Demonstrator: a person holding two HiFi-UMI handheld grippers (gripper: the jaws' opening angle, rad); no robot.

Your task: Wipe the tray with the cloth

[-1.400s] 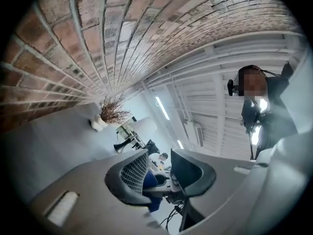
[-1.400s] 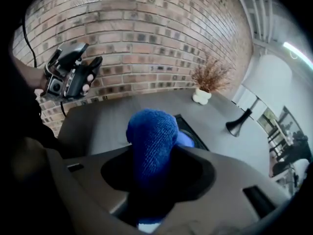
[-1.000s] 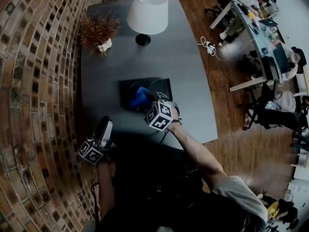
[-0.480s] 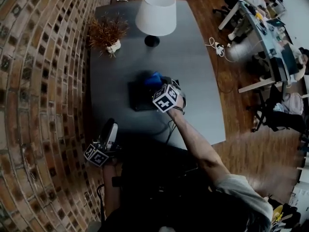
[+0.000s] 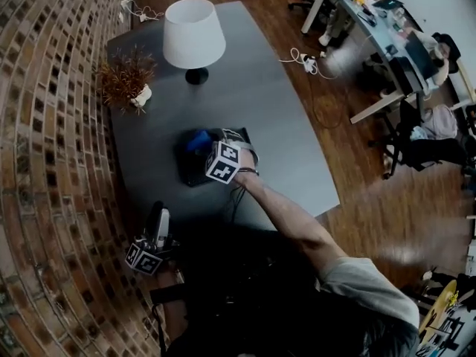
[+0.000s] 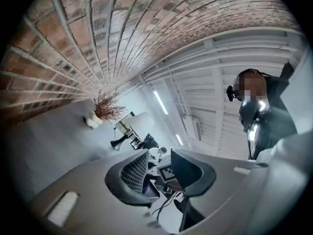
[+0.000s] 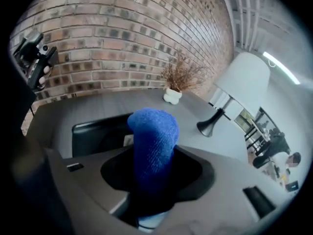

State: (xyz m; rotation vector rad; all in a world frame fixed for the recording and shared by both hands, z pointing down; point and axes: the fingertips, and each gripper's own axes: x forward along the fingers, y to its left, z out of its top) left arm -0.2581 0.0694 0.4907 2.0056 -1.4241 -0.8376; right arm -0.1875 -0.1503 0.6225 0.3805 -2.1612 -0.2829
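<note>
Nearest the person, the left hand-held gripper [image 5: 157,223] sits at the near edge of the table [image 5: 286,151], jaws together on nothing. Farther out, the right hand-held gripper [image 7: 152,173] pinches the blue cloth [image 7: 152,129] over the black tray [image 7: 95,131] mid-table. Beyond stand a lamp [image 5: 193,32] and a dried plant [image 5: 125,80].

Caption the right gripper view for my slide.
Right tool clamps a blue cloth at the black tray on a grey table.
</note>
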